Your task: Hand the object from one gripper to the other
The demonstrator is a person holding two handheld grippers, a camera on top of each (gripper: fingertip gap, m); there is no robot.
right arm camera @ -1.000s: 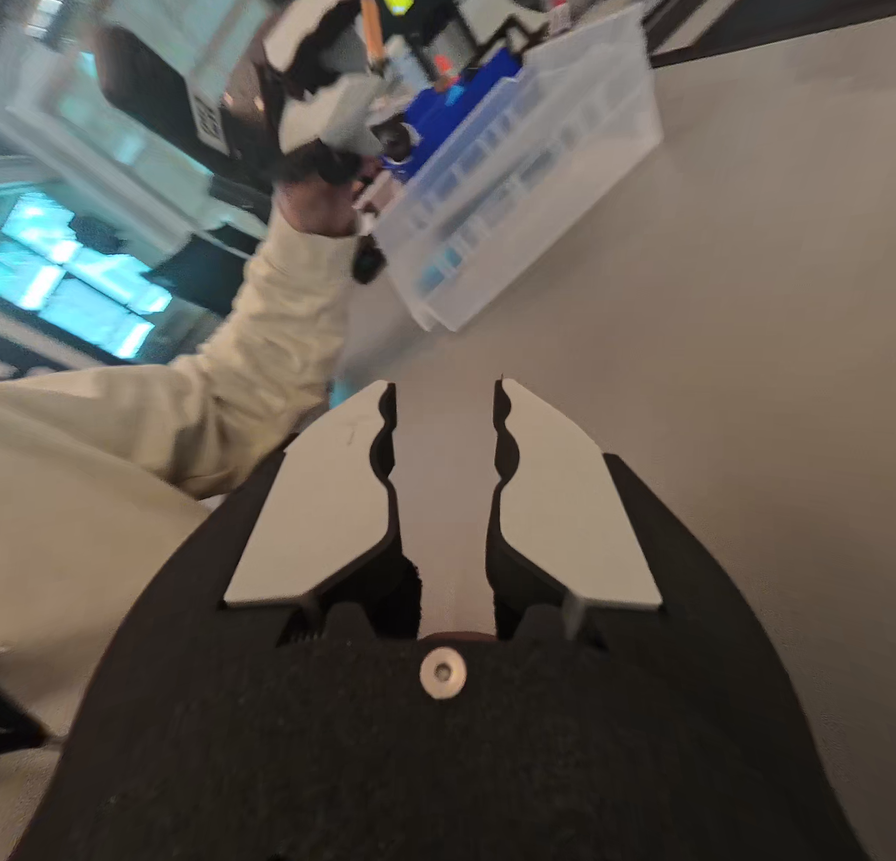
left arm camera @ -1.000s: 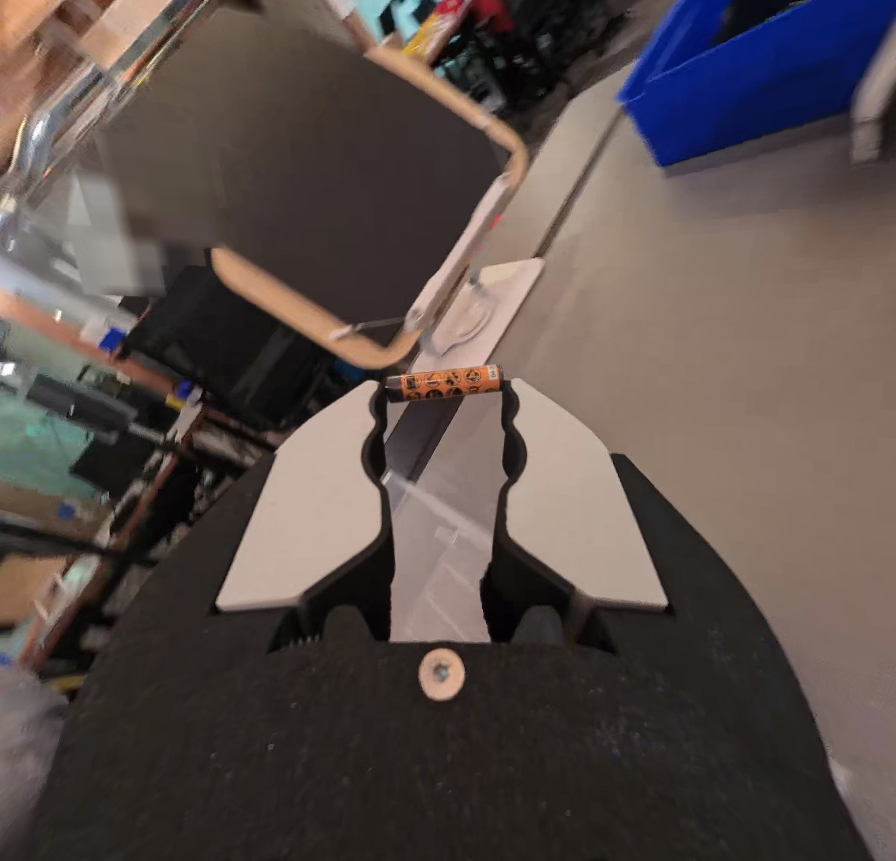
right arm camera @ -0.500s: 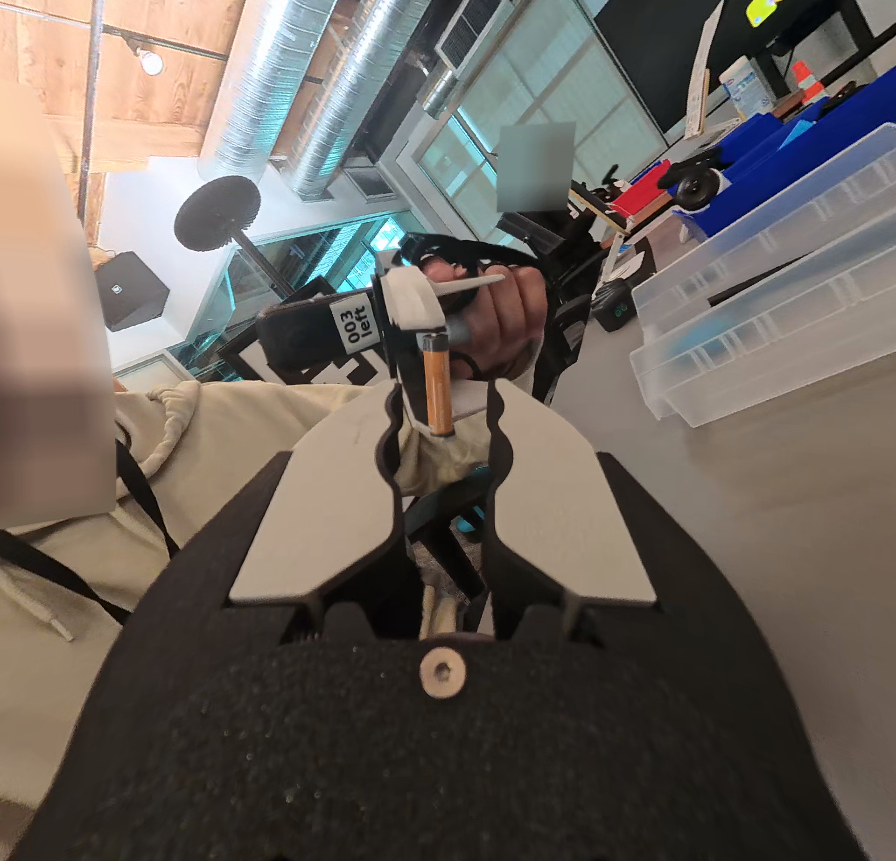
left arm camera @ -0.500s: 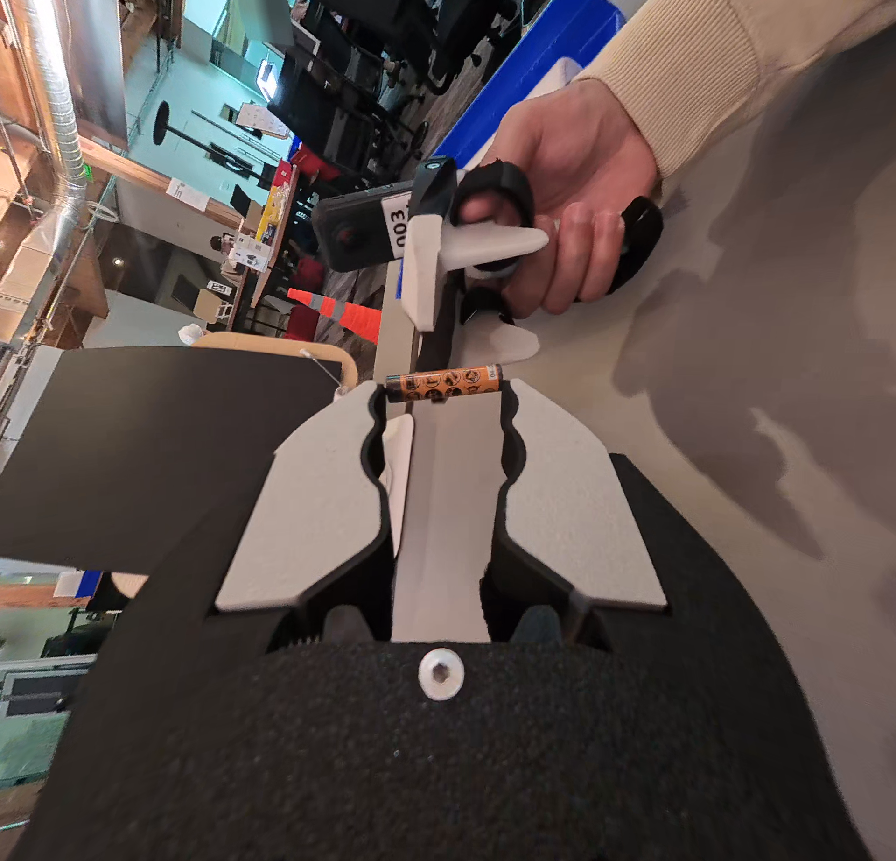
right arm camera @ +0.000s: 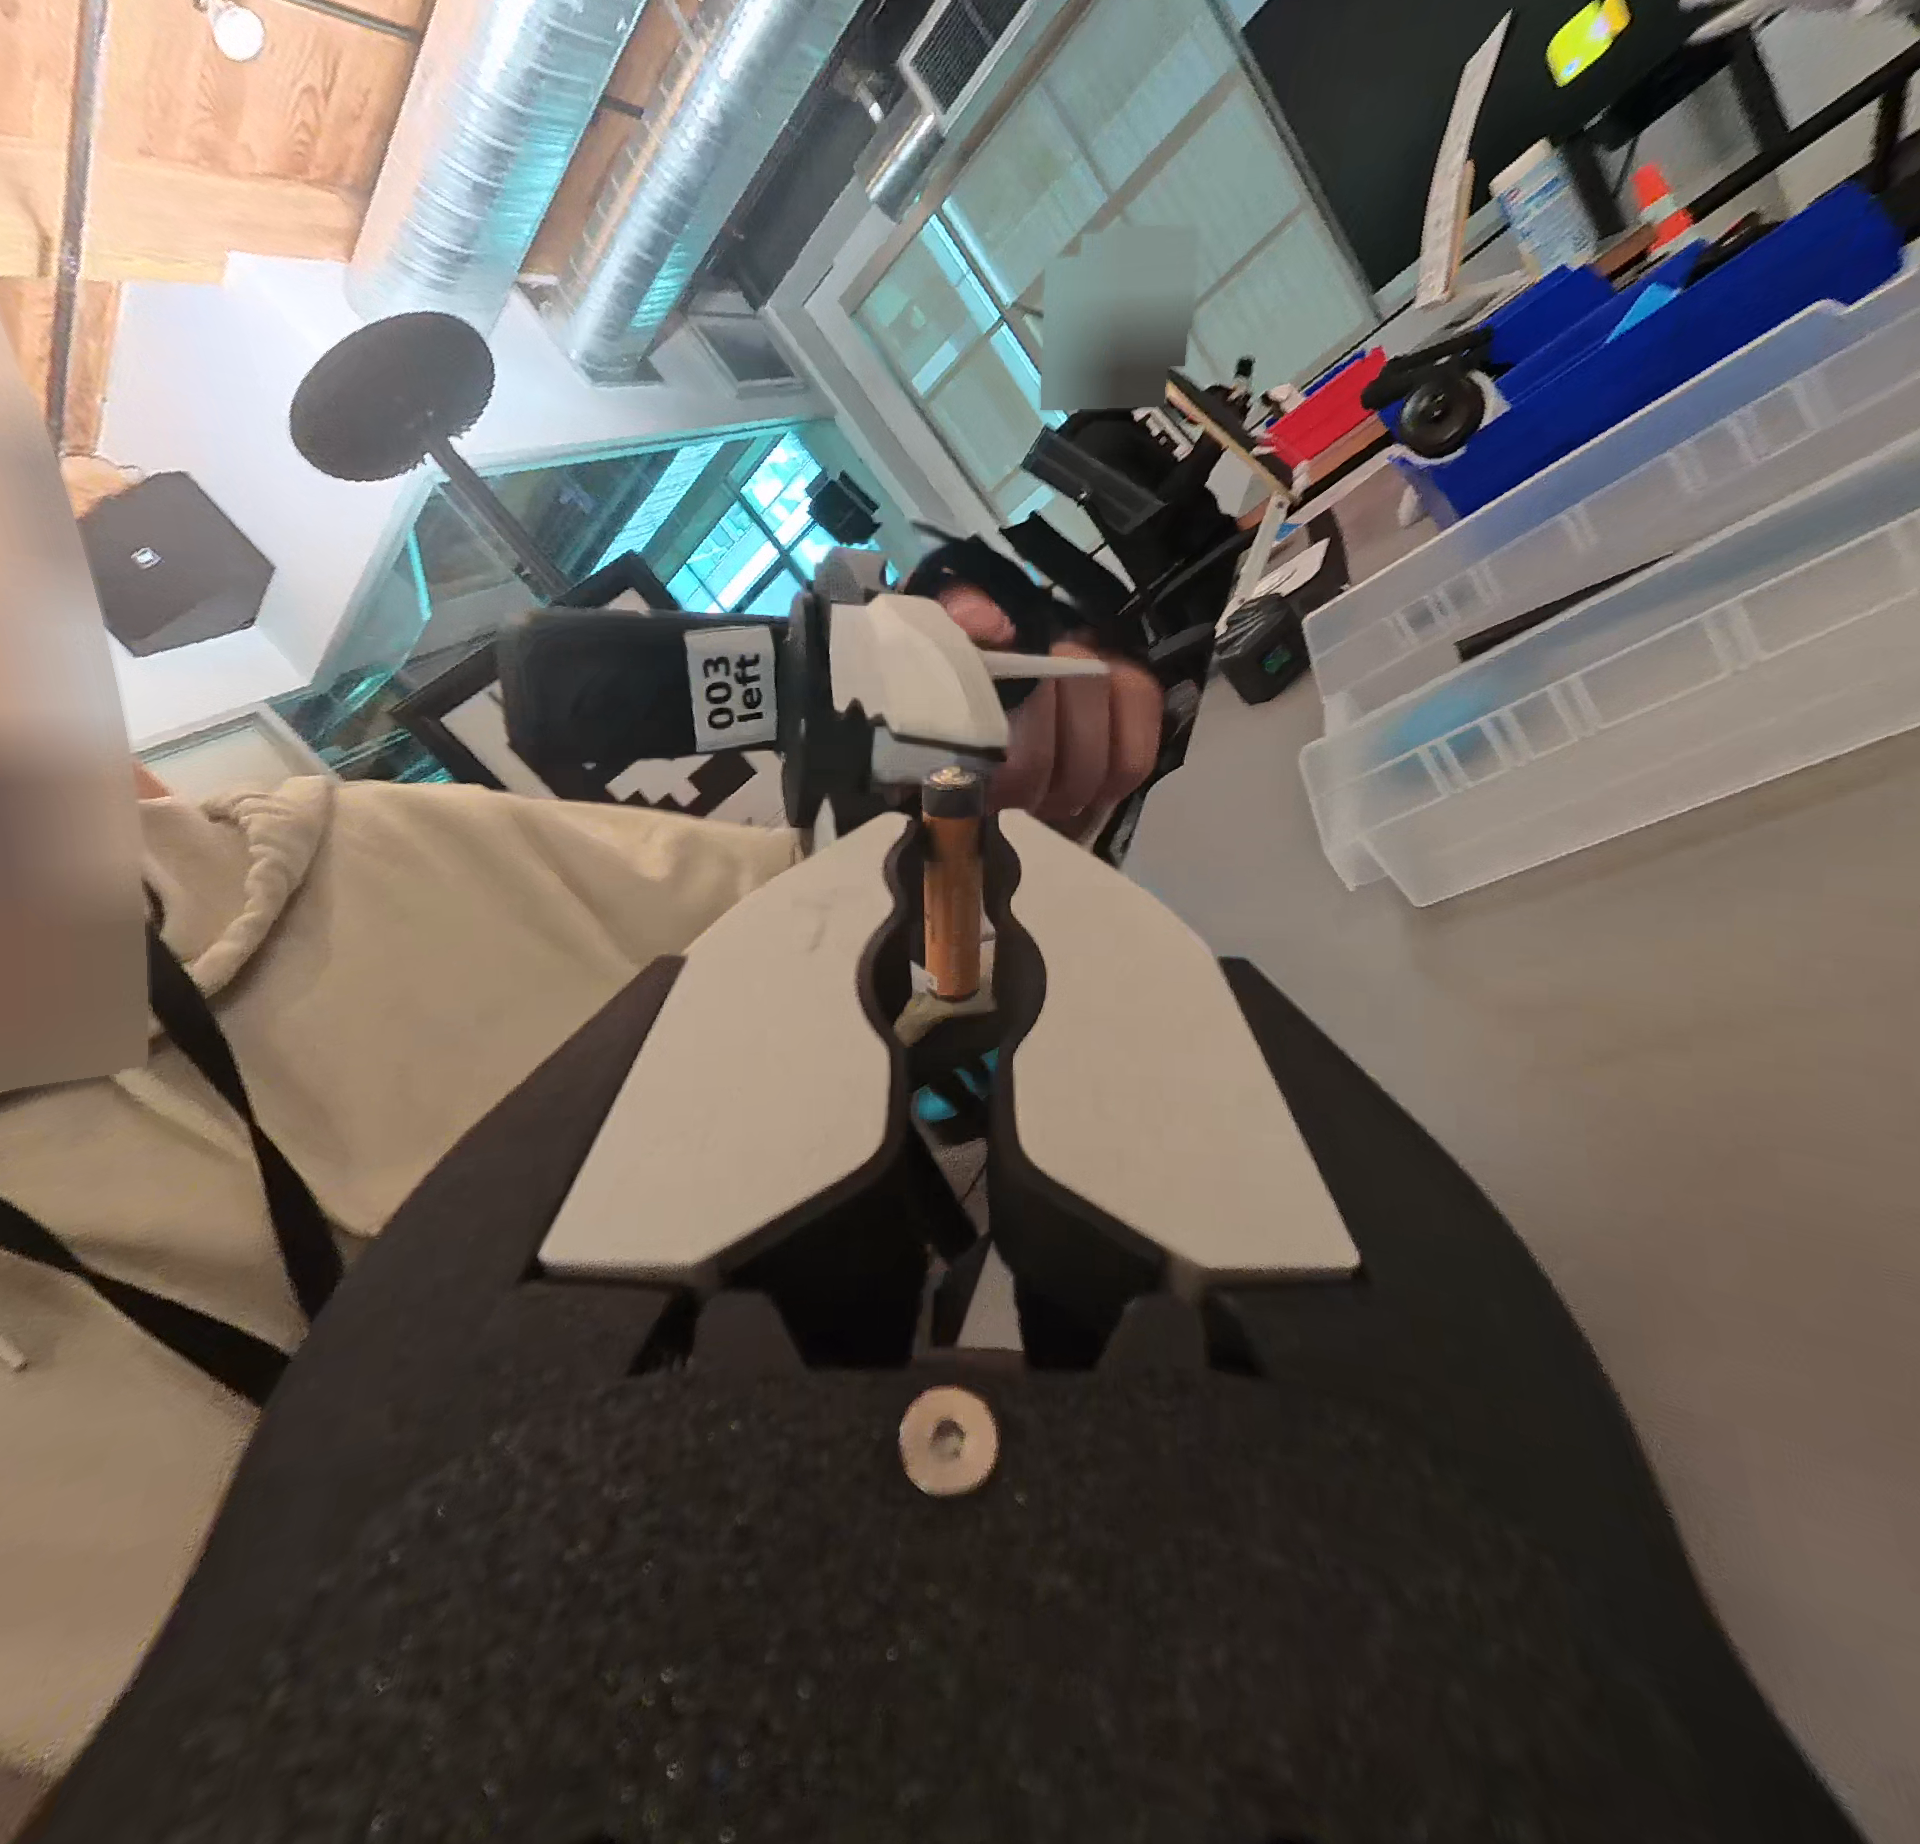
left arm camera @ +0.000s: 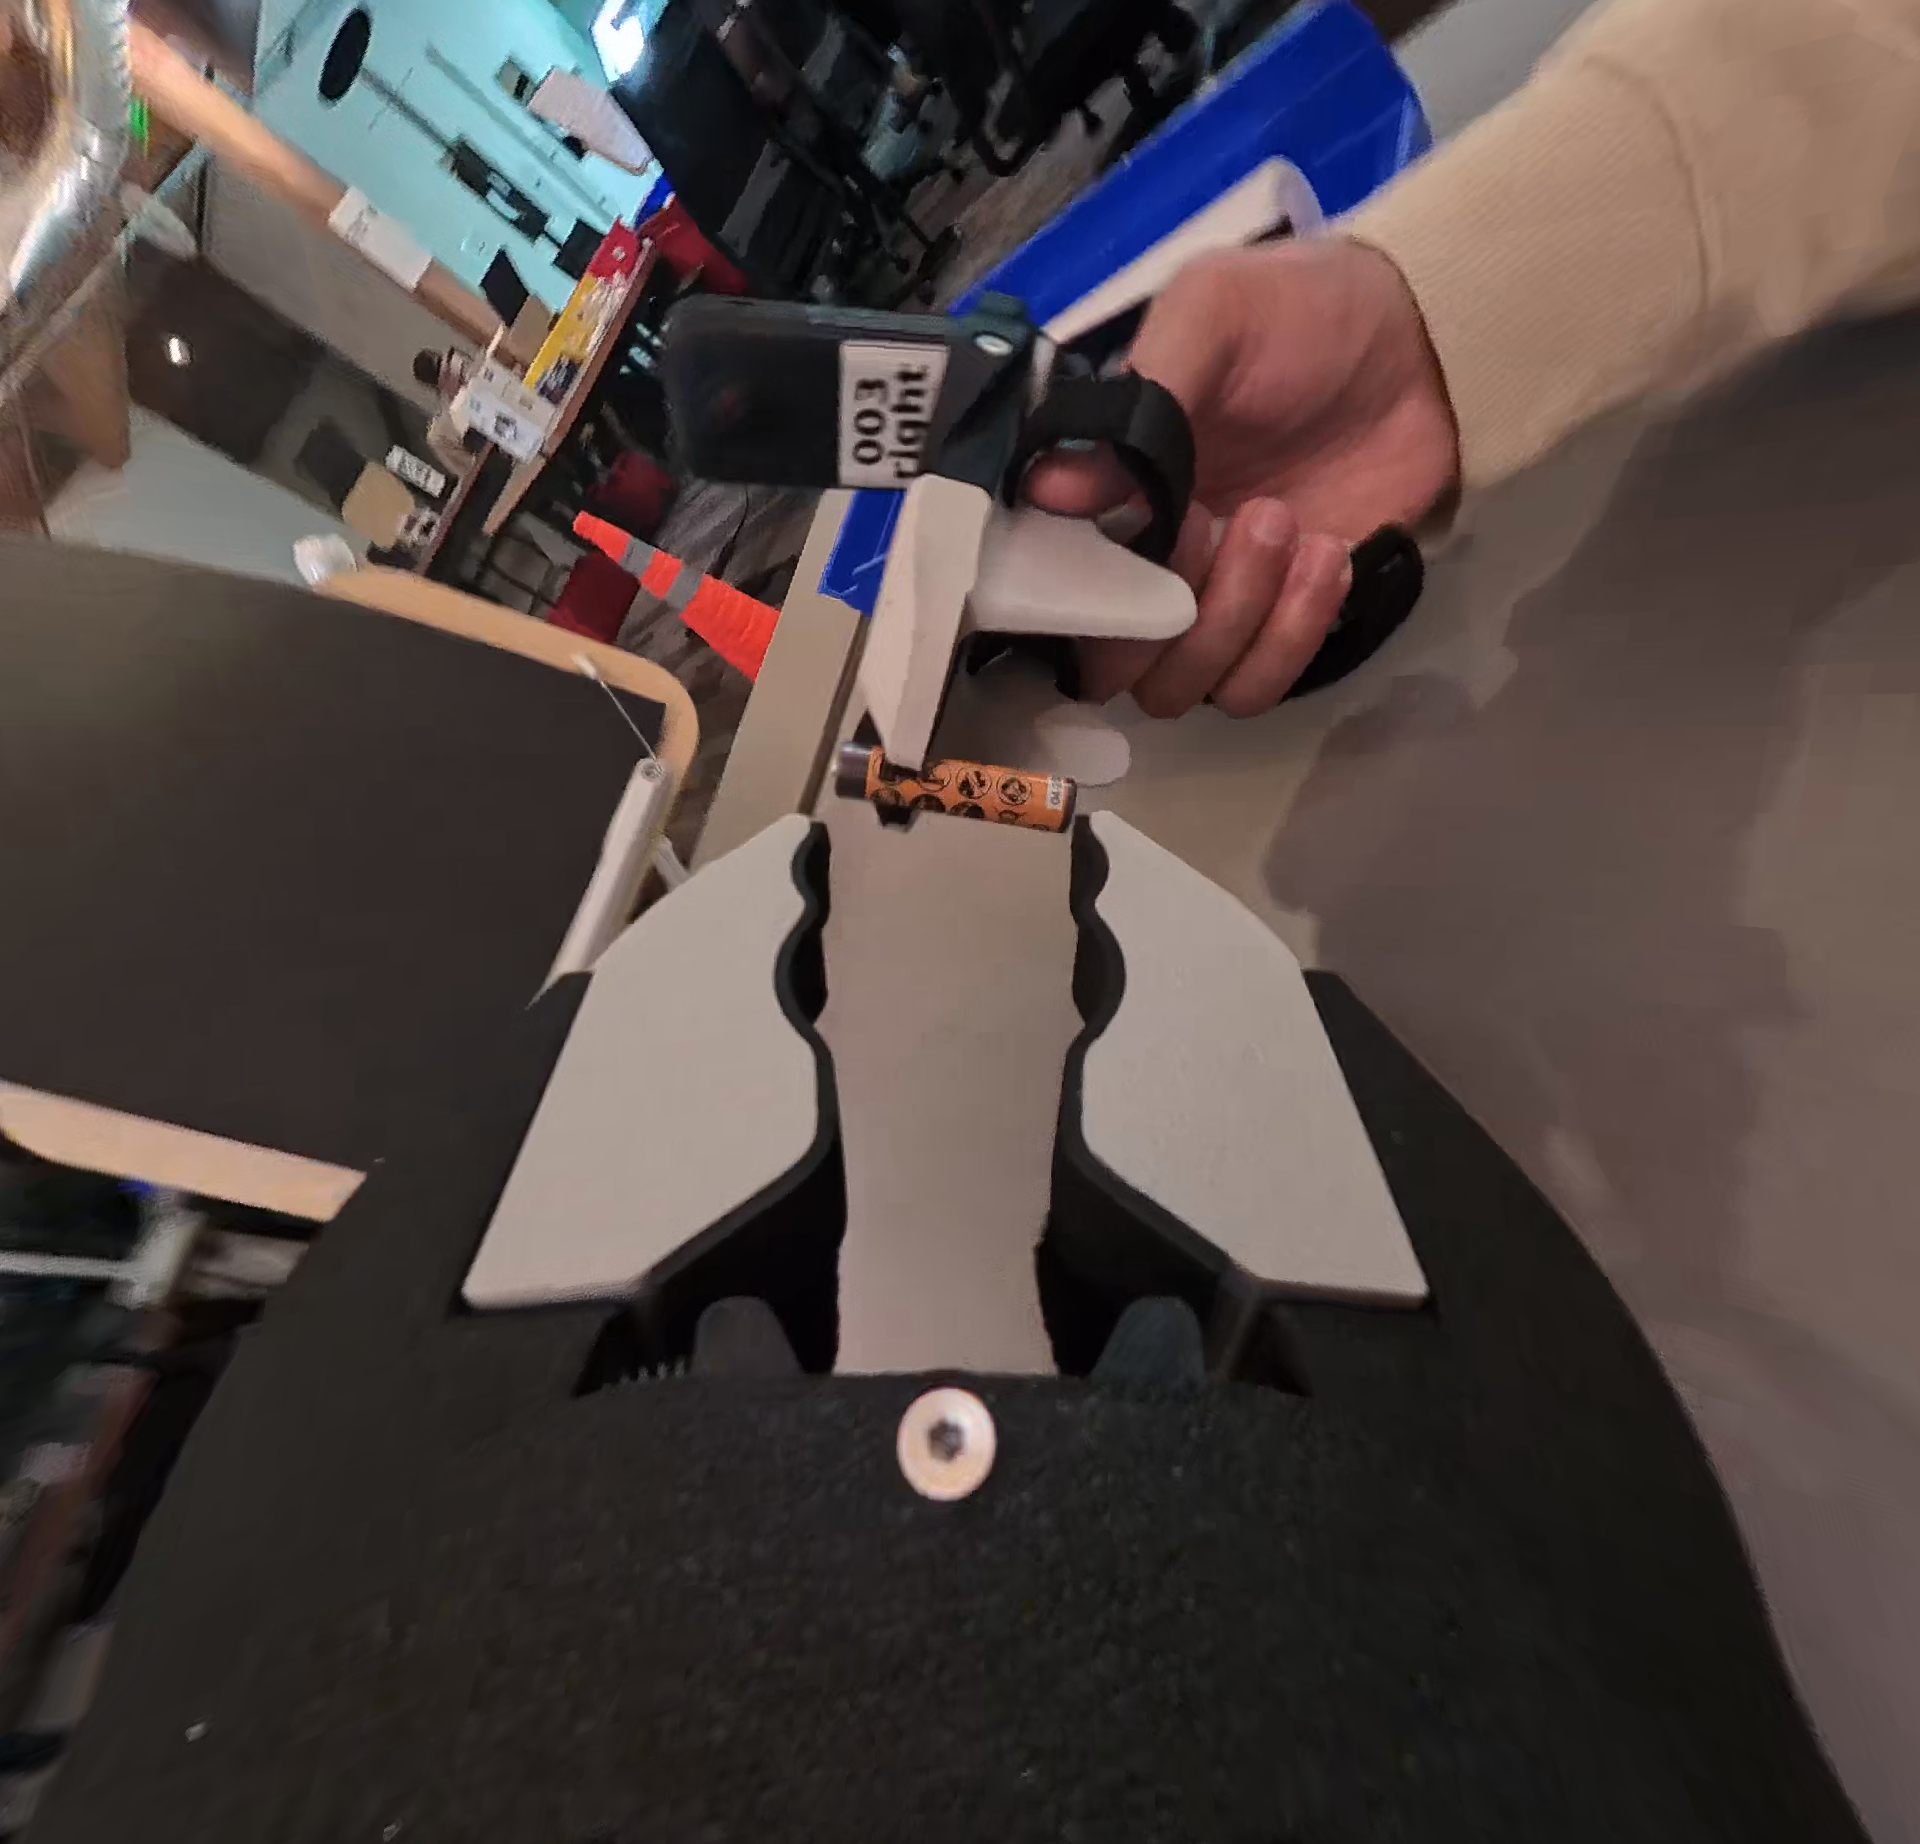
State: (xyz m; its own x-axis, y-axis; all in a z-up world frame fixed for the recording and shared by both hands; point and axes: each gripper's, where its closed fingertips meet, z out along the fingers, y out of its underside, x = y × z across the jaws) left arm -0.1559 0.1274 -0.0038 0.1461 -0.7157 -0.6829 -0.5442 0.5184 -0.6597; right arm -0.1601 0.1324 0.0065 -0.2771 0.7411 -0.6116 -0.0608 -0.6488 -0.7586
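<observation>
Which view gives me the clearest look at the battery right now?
The left wrist view: the orange battery lies crosswise beyond the left gripper's tips, nearly its whole length exposed, the right gripper pinching near one end. The right wrist view shows it lengthwise between that gripper's closed fingers, sides partly hidden.

battery (left arm camera: 961, 795): glossy orange printed wrap, bare metal end cap. left tongs (left arm camera: 945, 838): matt pale-grey plastic fingers, smooth, black rubbery inner edges; body rough black grit-like texture, metal screw (left arm camera: 945, 1445). right tongs (right arm camera: 951, 844): same finish. sleeve (left arm camera: 1662, 184): cream ribbed knit cloth. table (right arm camera: 1558, 1067): matt smooth grey. bins (right arm camera: 1621, 599): translucent plastic. ducts (right arm camera: 499, 80): ribbed shiny metal
</observation>
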